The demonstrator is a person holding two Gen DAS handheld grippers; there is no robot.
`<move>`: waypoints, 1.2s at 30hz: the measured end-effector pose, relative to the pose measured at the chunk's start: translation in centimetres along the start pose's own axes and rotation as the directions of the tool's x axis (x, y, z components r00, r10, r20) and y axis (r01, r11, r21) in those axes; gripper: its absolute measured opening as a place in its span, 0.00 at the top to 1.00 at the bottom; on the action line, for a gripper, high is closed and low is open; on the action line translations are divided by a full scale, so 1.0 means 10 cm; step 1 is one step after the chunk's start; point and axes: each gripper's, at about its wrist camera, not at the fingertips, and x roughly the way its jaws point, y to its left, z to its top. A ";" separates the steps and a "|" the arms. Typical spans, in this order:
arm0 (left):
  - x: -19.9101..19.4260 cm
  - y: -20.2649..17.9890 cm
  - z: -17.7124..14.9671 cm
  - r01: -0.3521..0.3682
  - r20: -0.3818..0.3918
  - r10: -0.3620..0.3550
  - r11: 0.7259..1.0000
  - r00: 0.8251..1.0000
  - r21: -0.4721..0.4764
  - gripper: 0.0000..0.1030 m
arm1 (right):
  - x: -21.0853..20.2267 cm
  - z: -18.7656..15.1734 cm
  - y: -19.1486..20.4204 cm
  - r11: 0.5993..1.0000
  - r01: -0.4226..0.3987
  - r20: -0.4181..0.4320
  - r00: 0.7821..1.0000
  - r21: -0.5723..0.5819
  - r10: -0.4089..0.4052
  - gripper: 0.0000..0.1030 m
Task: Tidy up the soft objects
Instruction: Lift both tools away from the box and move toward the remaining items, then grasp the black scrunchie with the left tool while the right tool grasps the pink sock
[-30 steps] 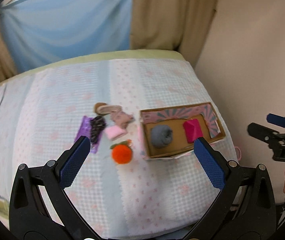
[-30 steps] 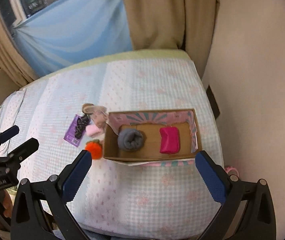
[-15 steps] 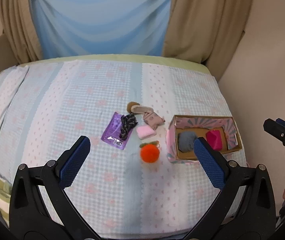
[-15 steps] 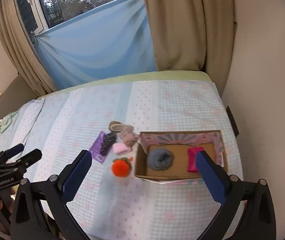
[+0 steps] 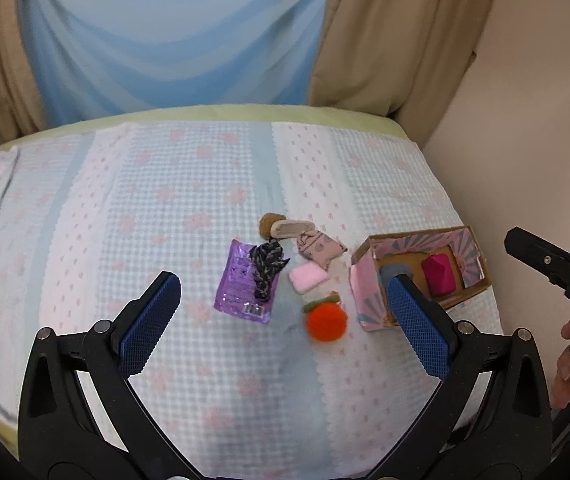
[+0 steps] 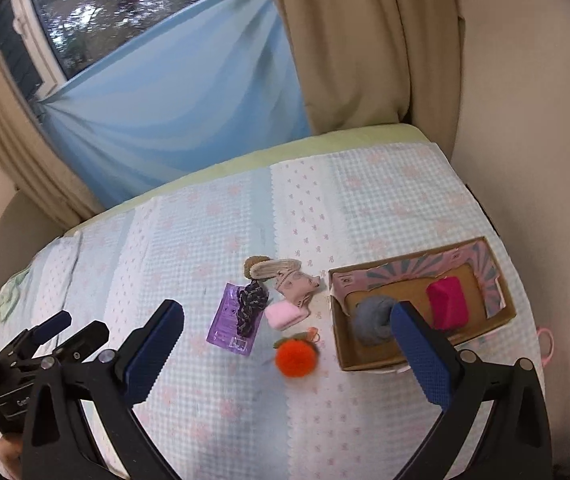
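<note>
Both grippers, left gripper (image 5: 281,312) and right gripper (image 6: 285,344), hang wide open and empty at the frame bottoms. Mid-frame lie an orange pompom (image 5: 326,321), pink sponge (image 5: 308,277) and purple packet (image 5: 243,287); right of them, a cardboard box (image 6: 373,360) holds a grey roll (image 6: 373,318) and magenta pad (image 6: 448,306).

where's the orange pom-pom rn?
On the bedspread, the orange pom-pom lies just left of the cardboard box in the right wrist view, in front of the pink sponge, nothing gripping it.
</note>
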 end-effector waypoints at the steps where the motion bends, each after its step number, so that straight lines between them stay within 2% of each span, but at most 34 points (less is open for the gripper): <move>1: 0.09 0.08 0.02 0.013 -0.011 -0.013 1.000 1.000 0.010 0.00 | 0.05 -0.01 0.05 1.000 0.013 0.000 1.000 0.007 -0.013 0.00; 5: 0.47 0.34 0.07 0.055 -0.052 -0.052 0.997 0.997 0.048 0.00 | 0.34 -0.05 0.26 0.998 0.049 0.001 0.999 0.047 -0.049 0.00; 8: 0.78 0.46 0.09 0.087 -0.080 -0.081 0.994 0.994 0.073 0.00 | 0.59 -0.07 0.37 0.994 0.045 -0.003 0.999 0.099 -0.045 0.00; 14: 1.43 0.58 0.07 0.100 -0.121 -0.090 0.992 0.988 0.080 0.00 | 1.17 -0.11 0.46 0.986 0.053 -0.030 0.998 0.159 -0.049 0.00; 20: 2.14 0.63 0.01 0.111 -0.180 -0.102 0.993 0.978 0.043 0.00 | 1.86 -0.18 0.37 0.981 0.077 -0.075 0.995 0.179 -0.064 0.00; 26: 2.77 0.52 -0.14 0.120 -0.245 -0.100 0.991 0.964 0.066 0.01 | 2.54 -0.27 0.21 0.976 0.087 -0.132 0.989 0.202 -0.061 0.00; 29: 3.03 0.47 -0.23 0.128 -0.266 -0.107 0.990 0.958 0.065 0.05 | 2.84 -0.31 0.18 0.976 0.082 -0.165 0.985 0.203 -0.048 0.08; 33: 3.31 0.41 -0.35 0.125 -0.290 -0.095 0.988 0.952 0.085 0.21 | 3.24 -0.40 0.11 0.974 0.097 -0.214 0.976 0.207 -0.051 0.11; 36: 3.47 0.38 -0.41 0.123 -0.288 -0.092 0.988 0.953 0.090 0.23 | 3.47 -0.45 0.05 0.973 0.116 -0.229 0.971 0.201 -0.068 0.12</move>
